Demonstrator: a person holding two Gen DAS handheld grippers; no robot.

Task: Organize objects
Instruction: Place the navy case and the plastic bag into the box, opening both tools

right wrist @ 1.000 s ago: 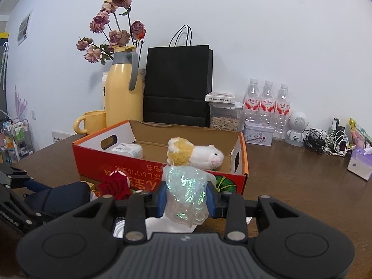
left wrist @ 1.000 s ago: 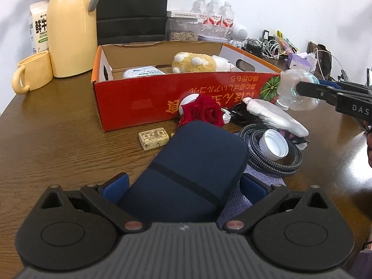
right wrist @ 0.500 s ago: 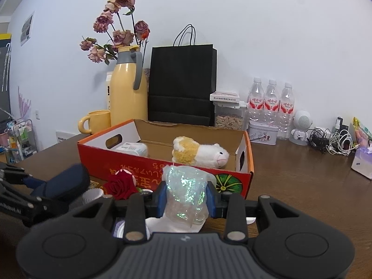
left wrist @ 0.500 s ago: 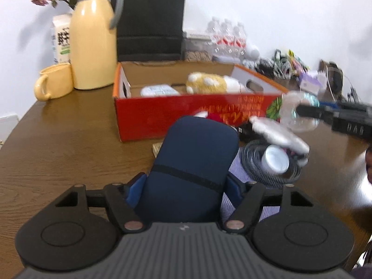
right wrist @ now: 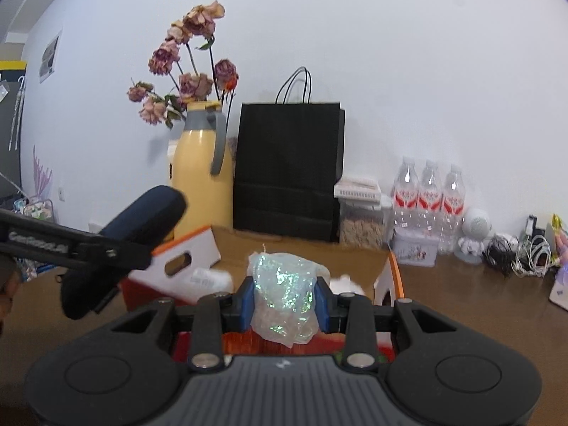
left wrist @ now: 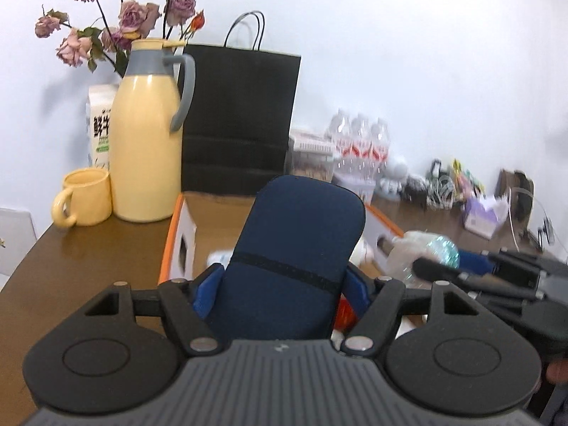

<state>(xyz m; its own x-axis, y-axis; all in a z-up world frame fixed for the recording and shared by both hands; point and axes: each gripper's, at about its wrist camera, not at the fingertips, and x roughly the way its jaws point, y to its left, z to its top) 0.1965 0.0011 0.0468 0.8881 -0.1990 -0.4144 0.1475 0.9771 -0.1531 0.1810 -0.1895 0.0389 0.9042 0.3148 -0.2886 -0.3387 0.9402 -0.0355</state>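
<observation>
My left gripper (left wrist: 284, 280) is shut on a navy blue soft case (left wrist: 298, 245) and holds it tilted up in the air, over the near wall of the red and orange cardboard box (left wrist: 177, 238). From the right wrist view the case (right wrist: 142, 220) hangs at the left, above the box's handle flap (right wrist: 191, 248). My right gripper (right wrist: 285, 298) is shut on a crumpled iridescent plastic piece (right wrist: 282, 291) just in front of the box. In the left wrist view that piece (left wrist: 426, 248) and the right gripper (left wrist: 458, 266) sit at the right, by the box's right end.
A yellow thermos jug (left wrist: 145, 149) with dried roses, a yellow mug (left wrist: 85, 197) and a black paper bag (left wrist: 238, 120) stand behind the box. Water bottles (right wrist: 429, 191), a small white robot figure (right wrist: 475, 230) and tangled cables (right wrist: 522, 252) line the wall at the right.
The left gripper closed on the navy case and lifted it off the table to above the box's edge. The right gripper carried the iridescent piece closer to the box.
</observation>
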